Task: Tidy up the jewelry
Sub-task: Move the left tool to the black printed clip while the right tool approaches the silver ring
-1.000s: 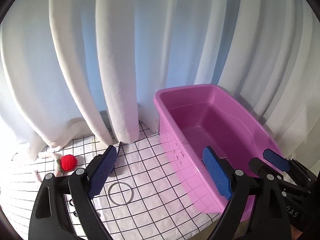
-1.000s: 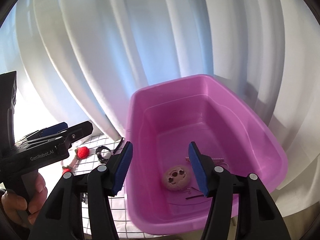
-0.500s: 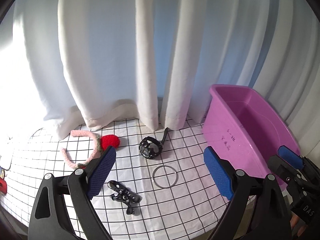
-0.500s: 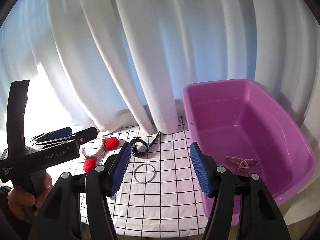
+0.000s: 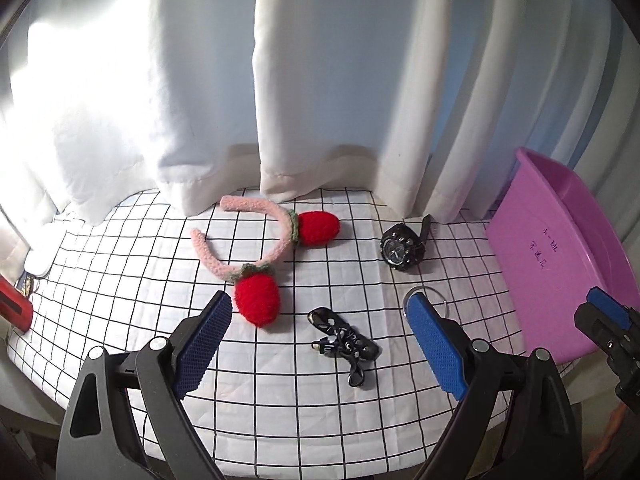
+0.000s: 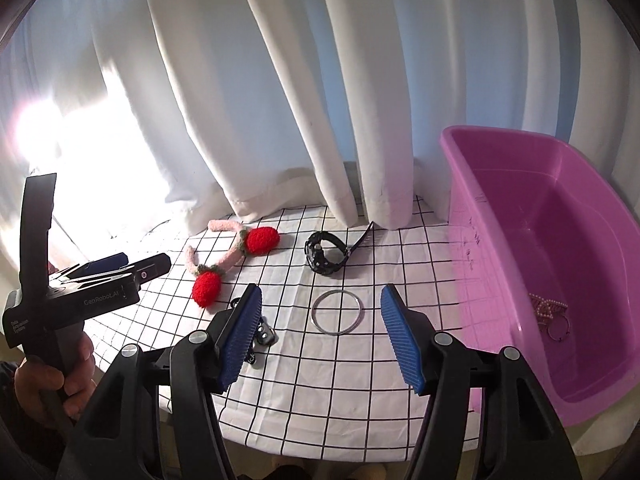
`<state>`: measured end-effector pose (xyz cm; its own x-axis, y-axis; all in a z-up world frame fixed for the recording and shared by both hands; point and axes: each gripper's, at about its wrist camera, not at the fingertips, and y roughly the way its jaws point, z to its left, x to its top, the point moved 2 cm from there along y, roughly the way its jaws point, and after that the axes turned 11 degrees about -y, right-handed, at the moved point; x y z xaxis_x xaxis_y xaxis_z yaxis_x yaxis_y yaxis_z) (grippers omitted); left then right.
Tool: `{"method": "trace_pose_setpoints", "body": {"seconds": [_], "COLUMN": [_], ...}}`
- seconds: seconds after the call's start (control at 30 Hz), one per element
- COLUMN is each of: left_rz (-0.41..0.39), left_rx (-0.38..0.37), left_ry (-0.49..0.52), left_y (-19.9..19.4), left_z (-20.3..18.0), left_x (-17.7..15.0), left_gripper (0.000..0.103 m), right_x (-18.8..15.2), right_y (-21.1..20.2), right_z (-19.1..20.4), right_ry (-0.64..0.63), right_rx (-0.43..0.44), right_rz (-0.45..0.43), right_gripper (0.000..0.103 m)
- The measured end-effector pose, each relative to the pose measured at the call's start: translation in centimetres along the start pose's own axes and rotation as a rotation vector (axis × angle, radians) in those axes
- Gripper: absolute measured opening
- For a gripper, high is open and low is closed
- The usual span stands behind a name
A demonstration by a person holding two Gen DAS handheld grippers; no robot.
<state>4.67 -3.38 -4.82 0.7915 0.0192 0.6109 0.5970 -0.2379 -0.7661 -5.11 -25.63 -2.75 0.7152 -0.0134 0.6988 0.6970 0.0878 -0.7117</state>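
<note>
1. Low in the right wrist view, the right gripper hangs wide open and empty, the thin metal bangle lying flat between its blue ribbed pads.
2. Low in the left wrist view, the left gripper is equally wide open and empty above the black hair clip.
3. Judged step: picking the next piece for the glossy purple tub, at the right edge, where a beaded chain lies.
4. Next move likely needs a low pinch: the bangle is thin, hard and flat.
5. Fuzzy strawberry headband and chunky black watch wait mid-frame on the checked table.

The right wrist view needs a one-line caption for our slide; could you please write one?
Open right gripper above a silver bangle on the grid cloth, pink bin alongside.
</note>
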Motion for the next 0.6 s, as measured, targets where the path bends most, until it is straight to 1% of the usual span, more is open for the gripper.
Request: {"method": "trace_pose_setpoints", "body": {"seconds": [0.2, 0.43, 0.6], "left_rz": [0.068, 0.129, 0.154], "left_rx": [0.026, 0.055, 0.07], "left_ry": [-0.036, -0.032, -0.037], "left_y": [2.7, 6.2, 8.8], "left_z": [1.9, 1.7, 1.2], "left_x": [-2.7, -5.4, -6.4], "left_gripper": [0.088, 0.088, 0.088], "right_x": [-1.7, -3.5, -5.0], "right_y": [3.6, 8.3, 11.6], "right_z": [0.4, 0.4, -0.4], "right_ry": [-0.008, -0.031, -0.032], "right_rx": [0.022, 0.04, 0.045], "right_rz": [0.08, 0.152, 0.201], "right_gripper": [0.059, 0.06, 0.06]}}
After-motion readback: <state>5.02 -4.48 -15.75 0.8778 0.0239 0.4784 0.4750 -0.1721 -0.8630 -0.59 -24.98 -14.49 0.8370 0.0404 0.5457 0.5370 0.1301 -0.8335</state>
